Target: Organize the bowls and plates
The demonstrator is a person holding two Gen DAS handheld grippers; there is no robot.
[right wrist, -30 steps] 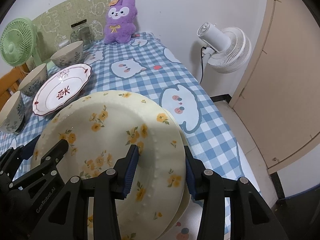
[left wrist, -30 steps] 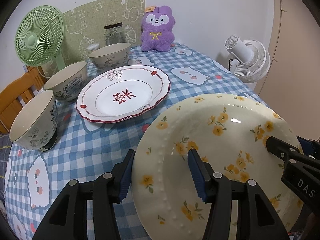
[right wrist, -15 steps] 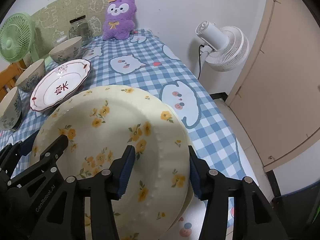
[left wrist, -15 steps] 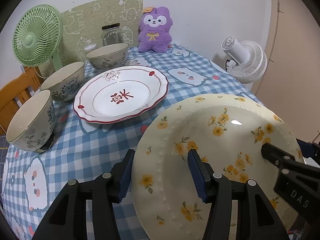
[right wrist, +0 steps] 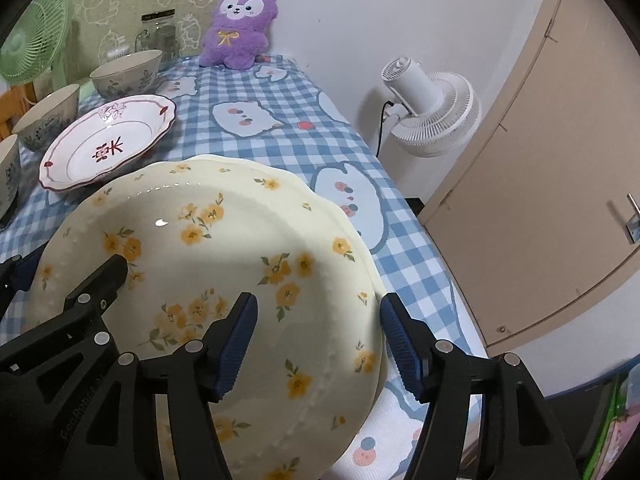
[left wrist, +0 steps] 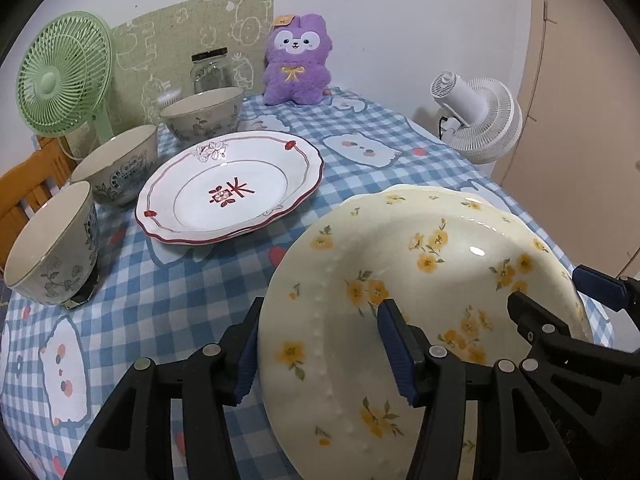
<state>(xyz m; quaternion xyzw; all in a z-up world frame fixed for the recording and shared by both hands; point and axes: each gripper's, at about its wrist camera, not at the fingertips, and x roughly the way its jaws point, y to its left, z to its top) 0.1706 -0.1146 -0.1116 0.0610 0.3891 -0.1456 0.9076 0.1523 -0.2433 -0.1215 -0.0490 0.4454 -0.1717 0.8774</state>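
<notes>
Closest to both cameras, a cream plate (left wrist: 424, 300) scattered with yellow flowers sits on top of a second, matching plate whose rim (right wrist: 382, 344) peeks out beneath it, the pair resting at the near right edge of the counter (left wrist: 168, 296), which is covered in a blue checked cloth. The left gripper (left wrist: 320, 344) straddles the plate's near left rim, one finger outside the rim and one over the well; whether its pads press the rim cannot be told. The right gripper (right wrist: 316, 340) straddles the right rim, and its jaws are opening, with the rim between them but a visible gap at the outer finger. The plate looks like glazed ceramic: probably rigid, fairly heavy, slick and chip-prone, so the raised beaded rim seems the sensible place to pinch, from opposite sides. Further back lies a white plate with a red scalloped border (left wrist: 230, 190), flat on the cloth and well apart from the flowered pair. To its left, three patterned bowls stand upright in a line: the nearest bowl (left wrist: 52, 248), a middle bowl (left wrist: 118, 164) and the farthest bowl (left wrist: 202, 114). These probably handle likewise, with the lip the likeliest hold. At the far wall are a glass jar (left wrist: 210, 70), a purple plush toy (left wrist: 296, 66) and a green fan (left wrist: 62, 74).
</notes>
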